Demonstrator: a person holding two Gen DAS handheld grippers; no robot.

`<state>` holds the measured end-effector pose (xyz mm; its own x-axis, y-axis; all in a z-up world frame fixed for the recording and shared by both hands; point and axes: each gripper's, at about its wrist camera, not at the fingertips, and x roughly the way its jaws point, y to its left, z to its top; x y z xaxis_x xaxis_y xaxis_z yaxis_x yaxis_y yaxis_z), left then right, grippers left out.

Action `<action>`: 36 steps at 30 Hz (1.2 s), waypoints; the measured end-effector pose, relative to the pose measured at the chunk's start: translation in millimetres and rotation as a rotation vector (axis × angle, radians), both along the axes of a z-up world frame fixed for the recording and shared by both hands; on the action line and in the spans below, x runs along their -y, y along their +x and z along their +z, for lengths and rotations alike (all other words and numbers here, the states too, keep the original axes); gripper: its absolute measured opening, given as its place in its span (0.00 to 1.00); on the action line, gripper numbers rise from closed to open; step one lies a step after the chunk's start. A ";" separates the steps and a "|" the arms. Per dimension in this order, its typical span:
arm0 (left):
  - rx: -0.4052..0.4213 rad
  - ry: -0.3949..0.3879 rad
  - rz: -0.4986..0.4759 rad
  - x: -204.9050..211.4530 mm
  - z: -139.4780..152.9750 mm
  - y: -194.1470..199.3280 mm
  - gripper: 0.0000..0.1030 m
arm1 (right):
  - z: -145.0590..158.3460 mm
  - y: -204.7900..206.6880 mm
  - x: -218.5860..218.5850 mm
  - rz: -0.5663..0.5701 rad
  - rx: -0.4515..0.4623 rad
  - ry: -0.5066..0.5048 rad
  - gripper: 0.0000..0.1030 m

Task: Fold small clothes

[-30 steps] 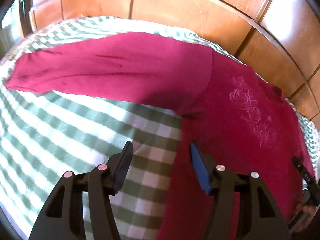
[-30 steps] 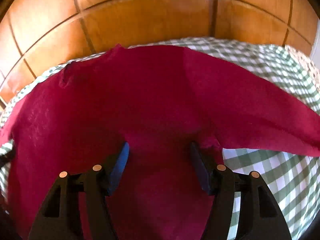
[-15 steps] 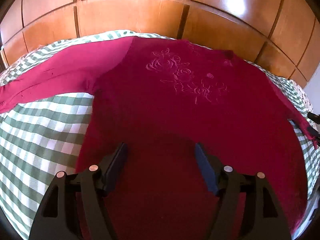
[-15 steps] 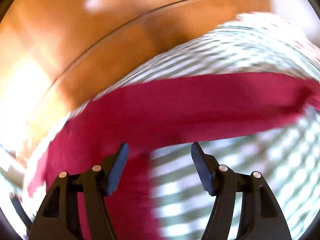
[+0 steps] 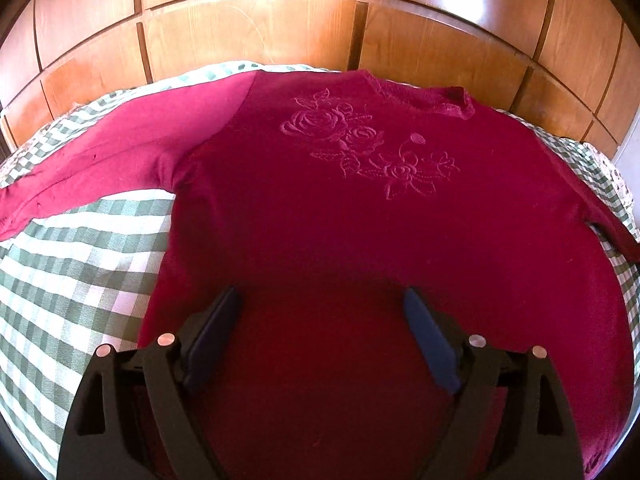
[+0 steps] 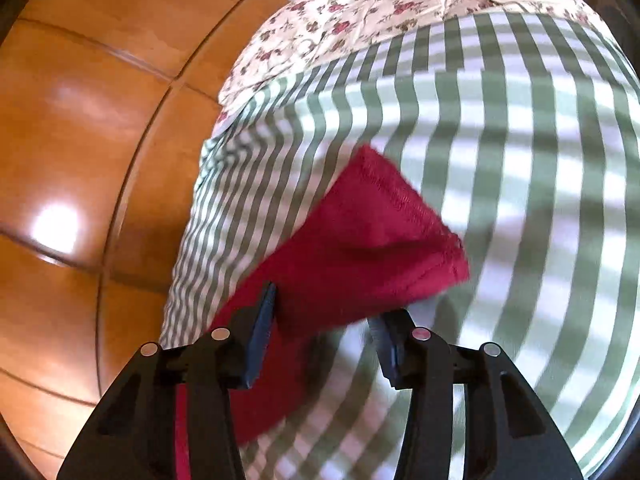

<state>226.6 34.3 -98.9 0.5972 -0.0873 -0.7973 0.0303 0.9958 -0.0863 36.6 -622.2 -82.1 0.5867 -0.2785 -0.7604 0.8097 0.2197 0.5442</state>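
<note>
A crimson long-sleeved top [image 5: 328, 216] with an embroidered rose design [image 5: 360, 148] lies flat, front up, on a green-and-white checked cloth [image 5: 80, 264]. Its left sleeve [image 5: 100, 160] stretches out to the left. My left gripper [image 5: 322, 312] is open and empty above the lower body of the top. In the right wrist view the other sleeve's cuff end [image 6: 372, 240] lies on the checked cloth [image 6: 520, 160]. My right gripper [image 6: 326, 320] is open just above that sleeve, with nothing between its jaws.
A wooden panelled wall [image 5: 320, 28] rises right behind the far edge of the cloth and shows to the left in the right wrist view [image 6: 80, 140]. A floral-print fabric [image 6: 380, 4] lies beyond the checked cloth's far end.
My left gripper has swung right from the left sleeve to over the top's body. My right gripper has swept right along the right sleeve to its cuff end. Both stay open.
</note>
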 end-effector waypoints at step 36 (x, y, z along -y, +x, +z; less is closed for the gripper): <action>-0.038 -0.232 -0.022 -25.0 28.2 15.7 0.57 | 84.3 224.7 -331.7 1.078 0.170 -0.227 0.57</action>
<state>242.3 59.3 -70.7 0.5631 -0.2830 -0.7764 0.0439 0.9484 -0.3139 261.3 -290.4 2.2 0.6967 0.3173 -0.6434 0.0538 0.8712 0.4879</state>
